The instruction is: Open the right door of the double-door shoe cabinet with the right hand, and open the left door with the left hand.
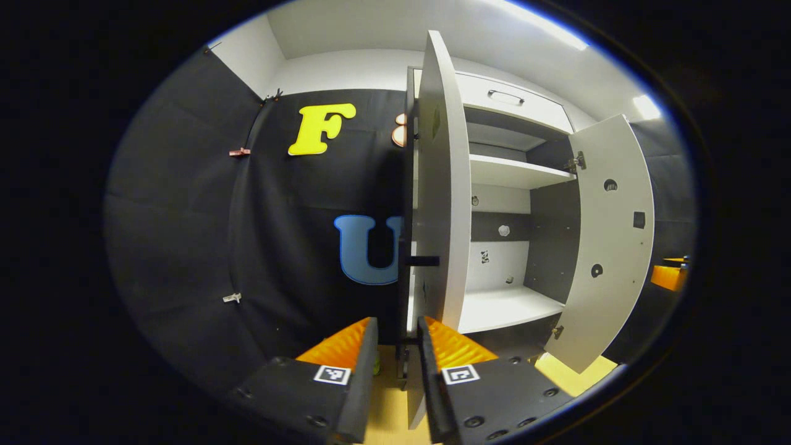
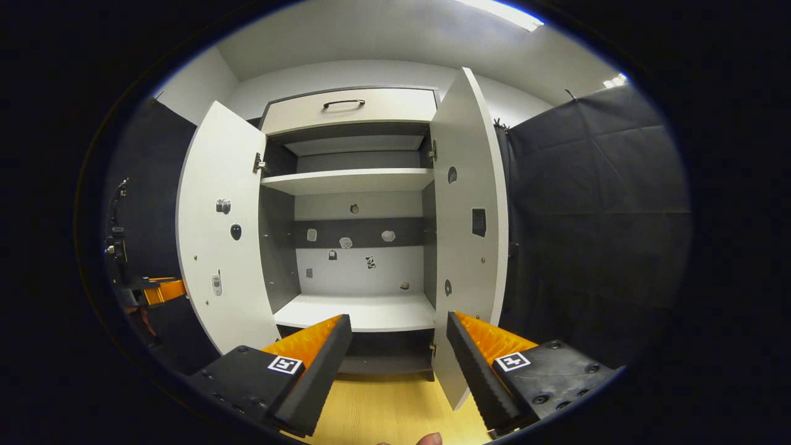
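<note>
With both white flat doors of the tall shoe cabinet [image 2: 355, 185] swung wide, the left tongs [image 1: 398, 346] sit narrowly parted, gripping nothing, just before the left door [image 1: 442, 185] edge, the right tongs [image 2: 398, 346] released near the right door [image 2: 473, 204]; I judge any last swing should be slow, short of straining the hinges.

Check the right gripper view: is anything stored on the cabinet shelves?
No: the shelves inside the open cabinet are bare.
</note>
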Motion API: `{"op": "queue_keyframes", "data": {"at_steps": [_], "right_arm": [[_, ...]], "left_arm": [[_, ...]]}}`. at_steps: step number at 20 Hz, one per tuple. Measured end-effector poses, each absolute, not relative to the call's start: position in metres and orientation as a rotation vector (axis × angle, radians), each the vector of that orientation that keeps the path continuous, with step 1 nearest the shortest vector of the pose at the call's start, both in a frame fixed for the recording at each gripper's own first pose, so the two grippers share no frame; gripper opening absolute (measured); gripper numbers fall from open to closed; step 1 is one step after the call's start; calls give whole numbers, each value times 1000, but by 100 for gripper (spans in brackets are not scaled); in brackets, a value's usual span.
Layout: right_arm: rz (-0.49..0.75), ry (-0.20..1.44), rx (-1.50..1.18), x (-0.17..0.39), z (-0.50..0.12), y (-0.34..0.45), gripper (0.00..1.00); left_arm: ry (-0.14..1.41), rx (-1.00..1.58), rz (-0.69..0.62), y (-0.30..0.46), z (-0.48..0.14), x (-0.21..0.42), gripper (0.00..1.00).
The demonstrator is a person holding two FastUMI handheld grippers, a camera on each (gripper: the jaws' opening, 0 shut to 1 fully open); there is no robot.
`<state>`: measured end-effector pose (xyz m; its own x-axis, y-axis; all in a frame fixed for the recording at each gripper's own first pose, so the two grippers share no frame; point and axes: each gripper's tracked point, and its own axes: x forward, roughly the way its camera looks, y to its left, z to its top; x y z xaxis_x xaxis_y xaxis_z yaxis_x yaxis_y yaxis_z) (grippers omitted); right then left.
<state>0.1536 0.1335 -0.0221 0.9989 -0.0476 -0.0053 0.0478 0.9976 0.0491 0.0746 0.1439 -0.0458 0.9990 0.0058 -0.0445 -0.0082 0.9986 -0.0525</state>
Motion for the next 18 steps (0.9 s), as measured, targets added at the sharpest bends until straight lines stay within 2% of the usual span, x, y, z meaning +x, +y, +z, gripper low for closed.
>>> {"op": "queue_keyframes", "data": {"at_steps": [1, 2, 3, 4, 6, 8, 18], "right_arm": [[-48, 2, 48, 154, -21, 133, 97], [-46, -1, 48, 154, -20, 133, 97], [-40, -5, 48, 154, -19, 134, 97], [-32, -9, 48, 154, -18, 135, 97], [-21, -18, 47, 154, -15, 138, 97], [-15, -26, 40, 153, -12, 137, 97], [-6, -38, 46, 157, -6, 136, 97]], "left_arm": [[56, -50, 17, 146, -49, 69, 53], [62, -44, 29, 148, -50, 62, 57], [63, -39, 31, 146, -50, 57, 69], [60, -34, 35, 142, -49, 50, 73], [51, -38, 44, 136, -48, 44, 98], [46, -66, 41, 127, -47, 36, 95], [57, -82, 28, 83, -46, 26, 95]]}}
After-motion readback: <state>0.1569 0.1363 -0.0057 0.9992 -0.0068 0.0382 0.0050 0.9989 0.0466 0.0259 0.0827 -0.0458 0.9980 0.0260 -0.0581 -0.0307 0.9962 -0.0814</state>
